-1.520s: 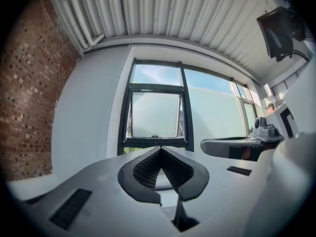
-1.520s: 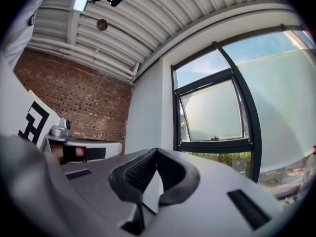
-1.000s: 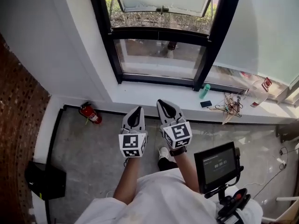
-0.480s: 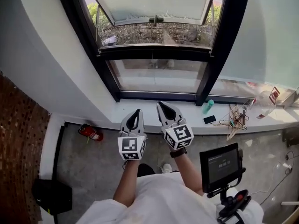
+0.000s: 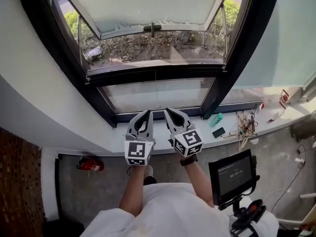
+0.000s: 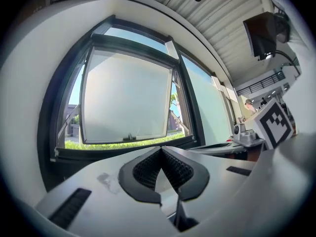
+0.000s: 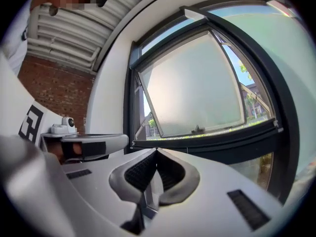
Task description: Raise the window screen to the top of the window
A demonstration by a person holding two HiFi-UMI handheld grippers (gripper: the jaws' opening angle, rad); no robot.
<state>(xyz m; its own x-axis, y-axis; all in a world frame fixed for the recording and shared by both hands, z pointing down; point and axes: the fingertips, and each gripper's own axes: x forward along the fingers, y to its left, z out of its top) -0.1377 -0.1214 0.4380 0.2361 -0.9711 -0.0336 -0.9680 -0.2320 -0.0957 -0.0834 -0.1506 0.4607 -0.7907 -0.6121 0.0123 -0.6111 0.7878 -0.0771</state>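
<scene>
The black-framed window (image 5: pixel 232 68) fills the top of the head view. Its upper sash stands tilted outward, with a pale frosted screen (image 5: pixel 143 4) and a small dark handle (image 5: pixel 151 27) on the bottom bar. The same screen (image 6: pixel 126 98) and handle (image 6: pixel 130 138) show in the left gripper view. The right gripper view shows the screen (image 7: pixel 195 90) and handle (image 7: pixel 197 129) too. My left gripper (image 5: pixel 147 113) and right gripper (image 5: pixel 168 111) are side by side over the sill, below the lower pane, well short of the handle. Both are shut and hold nothing.
The white sill (image 5: pixel 163 143) carries a teal bottle (image 5: pixel 216 119), a phone (image 5: pixel 217 132) and a tangle of cables (image 5: pixel 245 127) to the right. A red fire extinguisher (image 5: pixel 90 164) lies on the floor at left. A small monitor (image 5: pixel 232 174) hangs at my right side.
Both grippers have moved forward together from above the floor to over the sill. The window now looms larger and more of the open sash shows. The jaws stayed shut.
</scene>
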